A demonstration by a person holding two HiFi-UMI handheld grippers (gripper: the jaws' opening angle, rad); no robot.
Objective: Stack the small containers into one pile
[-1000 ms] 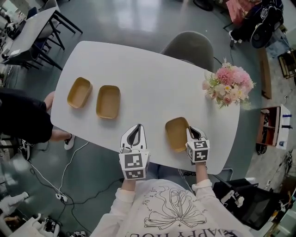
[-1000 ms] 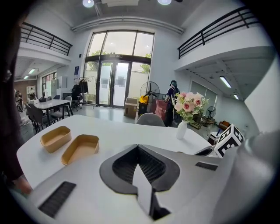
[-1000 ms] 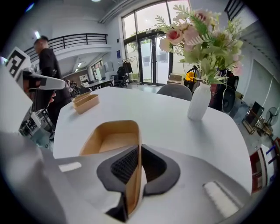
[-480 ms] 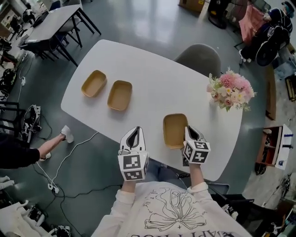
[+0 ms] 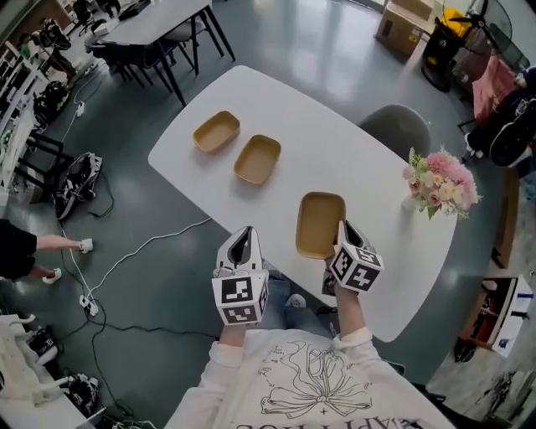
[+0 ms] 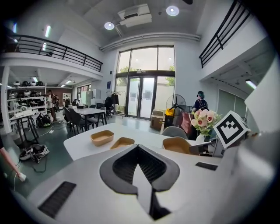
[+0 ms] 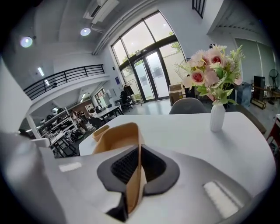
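My right gripper (image 5: 344,230) is shut on the right rim of a tan oval container (image 5: 320,223), which it holds a little above the white table (image 5: 368,180) near the front edge. In the right gripper view the container's wall (image 7: 117,139) is pinched between the jaws of the right gripper (image 7: 139,149). Two more tan containers (image 5: 216,131) (image 5: 257,158) sit side by side at the table's far left, also seen as containers (image 6: 102,137) (image 6: 122,142) in the left gripper view. My left gripper (image 5: 243,243) (image 6: 138,148) is shut and holds nothing; it hangs off the table's front edge, over the floor.
A white vase of pink flowers (image 5: 440,179) (image 7: 217,114) stands at the table's right end. A grey chair (image 5: 399,129) is tucked in at the far side. Cables (image 5: 126,260) run across the floor at the left. Another table with chairs (image 5: 159,25) stands beyond.
My right gripper has risen with the container in it. Both grippers have shifted, and the left one now sits off the table's edge. The person at the left has nearly left the view.
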